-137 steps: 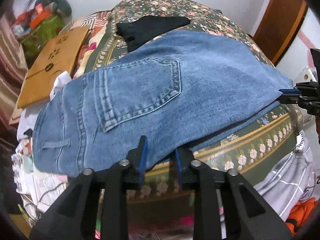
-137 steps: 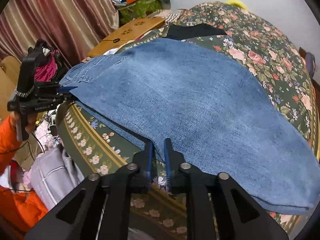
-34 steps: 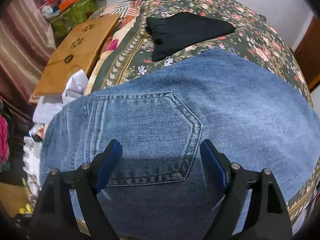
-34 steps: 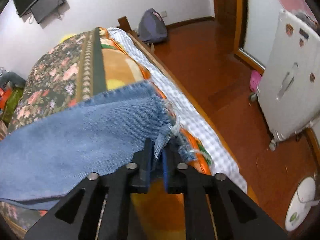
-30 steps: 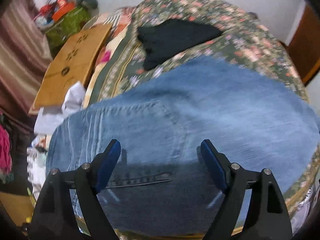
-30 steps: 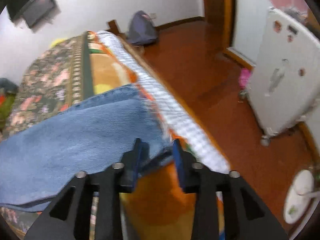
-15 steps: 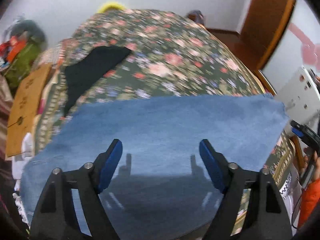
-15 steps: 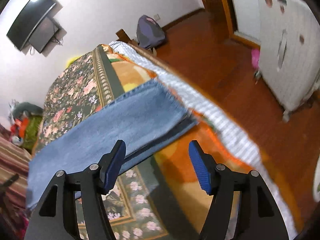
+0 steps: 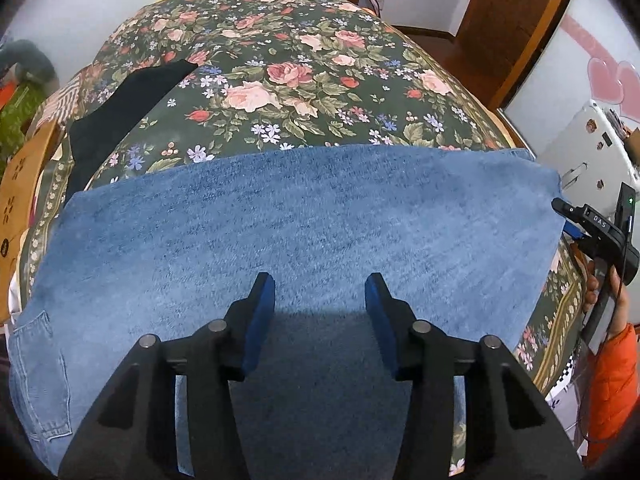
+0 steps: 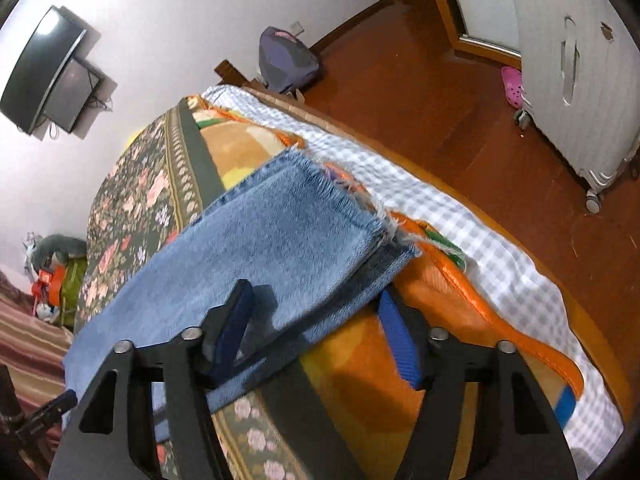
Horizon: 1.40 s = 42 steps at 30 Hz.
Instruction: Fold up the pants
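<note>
One pair of blue denim pants (image 9: pixel 304 216) lies flat across the floral bedspread (image 9: pixel 288 76), frayed hems at the bed's side edge. Both black two-finger grippers, left (image 9: pixel 320 300) and right (image 10: pixel 316 316), tilt down over it, jaws just narrowed yet parted, gripping nothing.

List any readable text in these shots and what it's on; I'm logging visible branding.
"DAS" on the right gripper, seen from the left wrist.
Cardboard box: printed symbols only, no words.
Red package by the wall: too blurred to read.
Nothing readable on the jeans.
</note>
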{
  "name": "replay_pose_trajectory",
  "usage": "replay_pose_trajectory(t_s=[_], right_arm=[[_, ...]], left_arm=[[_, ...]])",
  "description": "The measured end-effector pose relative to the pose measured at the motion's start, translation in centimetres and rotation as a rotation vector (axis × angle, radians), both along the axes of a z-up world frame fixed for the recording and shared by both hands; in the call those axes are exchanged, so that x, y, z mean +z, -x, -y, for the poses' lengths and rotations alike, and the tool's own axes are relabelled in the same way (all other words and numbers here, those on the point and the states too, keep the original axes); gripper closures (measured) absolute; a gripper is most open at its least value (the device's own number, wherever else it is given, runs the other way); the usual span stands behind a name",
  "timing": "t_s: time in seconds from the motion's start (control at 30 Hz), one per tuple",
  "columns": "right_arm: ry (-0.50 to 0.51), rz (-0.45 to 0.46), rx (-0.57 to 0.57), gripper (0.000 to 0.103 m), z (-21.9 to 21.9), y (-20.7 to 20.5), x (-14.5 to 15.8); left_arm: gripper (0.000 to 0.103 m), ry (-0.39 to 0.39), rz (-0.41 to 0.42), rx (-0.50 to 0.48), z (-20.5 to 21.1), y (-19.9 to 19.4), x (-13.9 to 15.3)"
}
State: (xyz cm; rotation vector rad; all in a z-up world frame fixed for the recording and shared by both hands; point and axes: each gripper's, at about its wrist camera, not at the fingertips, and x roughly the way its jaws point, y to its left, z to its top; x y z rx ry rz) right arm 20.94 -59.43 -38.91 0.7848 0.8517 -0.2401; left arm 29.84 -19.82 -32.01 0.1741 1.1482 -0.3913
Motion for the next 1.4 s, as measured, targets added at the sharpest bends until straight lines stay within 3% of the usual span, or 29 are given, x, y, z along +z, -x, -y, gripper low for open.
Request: replay_pose_trajectory(t_s=[0.13, 0.37, 0.67, 0.87, 1.13, 1.4], right_arm=[[0.052, 0.022, -0.009, 0.091, 0.2, 0.0, 0.9], [0.146, 0.142, 0.019, 0.094, -0.5, 0.5, 6.0], [0.217, 0.356, 0.139, 0.095, -5.0, -0.1, 14.3], [0.236, 0.468, 0.286, 0.096, -10.7, -0.8, 18.1], [0.232, 0.508, 0.505, 0.096, -19.1, -2.7, 18.7], [0.184, 0.407, 0.759, 0.096, -28.7, -5.5, 14.1]], left_arm=[[0.056, -0.02, 0.014, -0.01, 0.3, 0.0, 0.0], [0.055, 0.029, 0.003, 0.012, -0.5, 0.3, 1.2], [0.039, 0.089, 0.107, 0.046, -3.0, 1.9, 5.7], [0.036, 0.113, 0.19, 0.06, -5.0, 3.3, 8.7], [0.032, 0.138, 0.273, 0.096, -8.6, 4.7, 11.1], [0.032, 0.167, 0.291, 0.16, -13.0, 5.5, 11.7]])
